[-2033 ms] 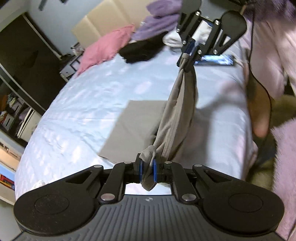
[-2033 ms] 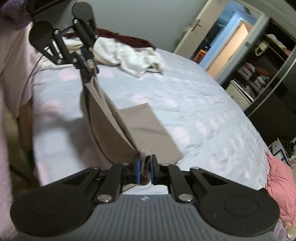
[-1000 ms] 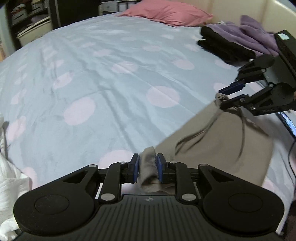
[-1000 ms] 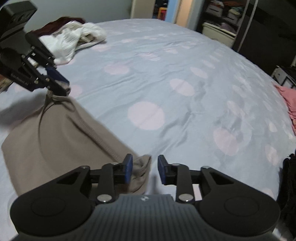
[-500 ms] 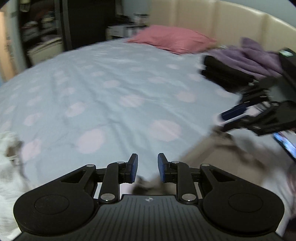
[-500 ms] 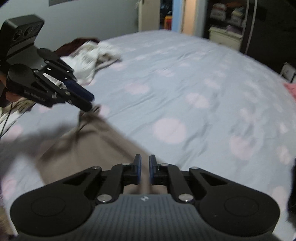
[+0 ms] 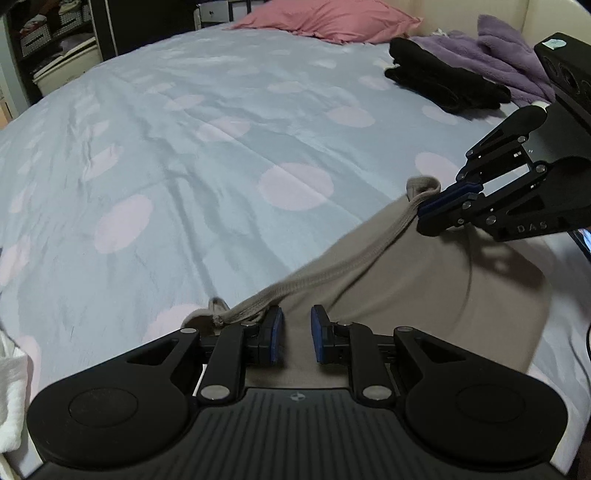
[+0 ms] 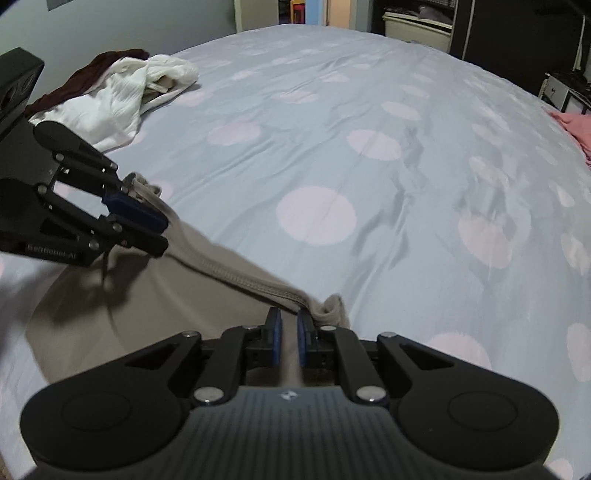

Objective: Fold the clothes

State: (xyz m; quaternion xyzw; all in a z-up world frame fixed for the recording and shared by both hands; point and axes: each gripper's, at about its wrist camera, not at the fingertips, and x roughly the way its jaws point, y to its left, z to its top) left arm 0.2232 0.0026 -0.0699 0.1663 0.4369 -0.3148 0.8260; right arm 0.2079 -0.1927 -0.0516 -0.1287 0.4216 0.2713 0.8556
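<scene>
A taupe garment (image 7: 424, 291) lies flat on the blue bedspread with pink dots (image 7: 221, 147), its thick hem running between my two grippers. My left gripper (image 7: 293, 338) is open over the garment's near edge, the hem just to the left of its jaws. My right gripper (image 8: 289, 341) is slightly open with nothing between its pads; the hem's corner (image 8: 330, 306) bunches at its right pad. The garment (image 8: 147, 295) spreads to the left in the right wrist view. Each gripper shows in the other's view, the right (image 7: 439, 203) and the left (image 8: 144, 221), both at the hem's ends.
A pink pillow (image 7: 325, 18), a black folded garment (image 7: 443, 81) and purple clothes (image 7: 498, 55) lie at the head of the bed. A white and dark clothes pile (image 8: 118, 85) lies at the other end. Shelves and a doorway stand beyond the bed.
Both grippers lowered the garment onto the bed and let go of it. It had been hanging between them; now it lies spread flat and both pairs of jaws hold nothing.
</scene>
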